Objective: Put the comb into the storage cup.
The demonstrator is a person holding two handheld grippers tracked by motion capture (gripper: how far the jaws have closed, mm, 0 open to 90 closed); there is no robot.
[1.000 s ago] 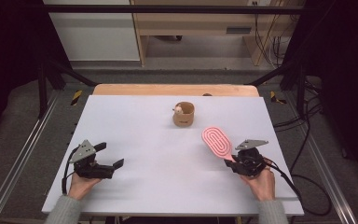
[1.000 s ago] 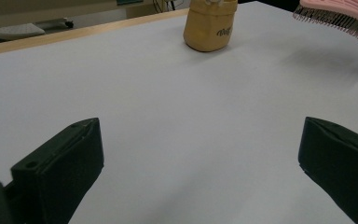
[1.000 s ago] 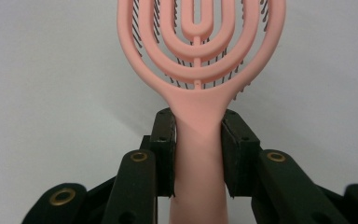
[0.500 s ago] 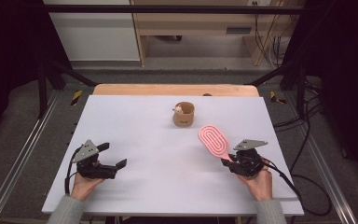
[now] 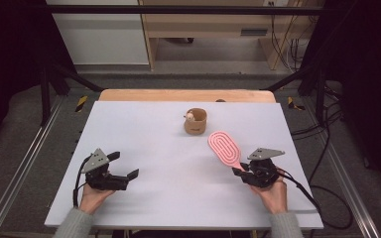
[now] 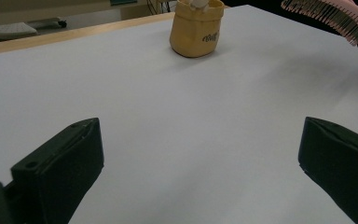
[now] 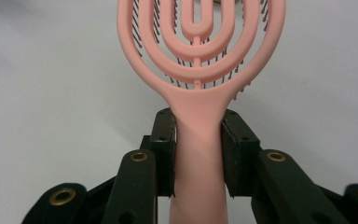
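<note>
A: Item, pink hairbrush [image 5: 224,147]?
B: Handle clamped in right gripper [image 5: 243,173], head raised above white table [image 5: 154,144], near tan pouch [image 5: 195,121].
A: Left gripper [image 5: 126,168]?
B: Jaws apart, nothing between.

One pink plastic hairbrush [image 5: 224,148] with looped ribs is seen. One small tan cloth pouch [image 5: 195,121] with a little pale thing inside is seen on one white table [image 5: 168,198]. Two black two-jaw grippers are counted, one left [image 5: 124,167] and one right [image 5: 240,171], and two hands.
</note>
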